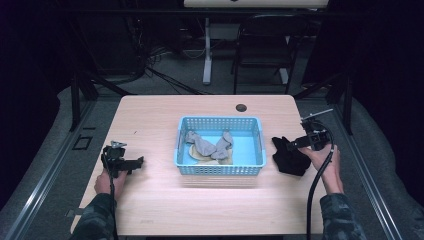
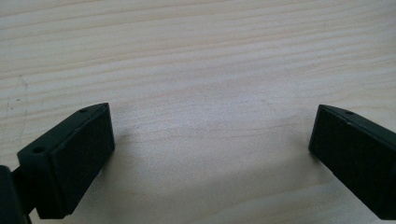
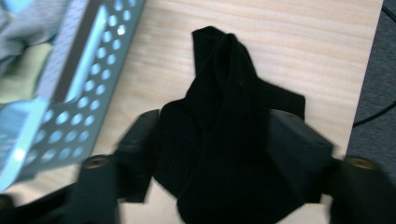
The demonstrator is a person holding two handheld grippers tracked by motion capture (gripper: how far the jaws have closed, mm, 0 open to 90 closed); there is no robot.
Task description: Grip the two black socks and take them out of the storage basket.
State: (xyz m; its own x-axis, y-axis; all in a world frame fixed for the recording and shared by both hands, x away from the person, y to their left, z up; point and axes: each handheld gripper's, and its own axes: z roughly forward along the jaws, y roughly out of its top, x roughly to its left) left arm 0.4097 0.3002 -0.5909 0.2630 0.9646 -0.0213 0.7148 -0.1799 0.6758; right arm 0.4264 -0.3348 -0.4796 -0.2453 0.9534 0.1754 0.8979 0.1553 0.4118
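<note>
Table (image 1: 150,210) from the high view shows us the black cloth (image 1: 290,156) near its right edge beside the blue basket (image 1: 219,169), the left gripper (image 2: 212,144) in its own view spread wide over bare wood, and the right gripper (image 3: 212,154) parted around that cloth, seemingly not pinching.

A blue basket (image 1: 219,146) sits mid-table (image 1: 150,210) holding grey socks (image 1: 209,144). To its right lies a black sock (image 1: 290,157), with the right gripper (image 1: 295,145) at its upper edge. The left gripper (image 1: 134,163) rests on bare wood, well left of the basket.
</note>
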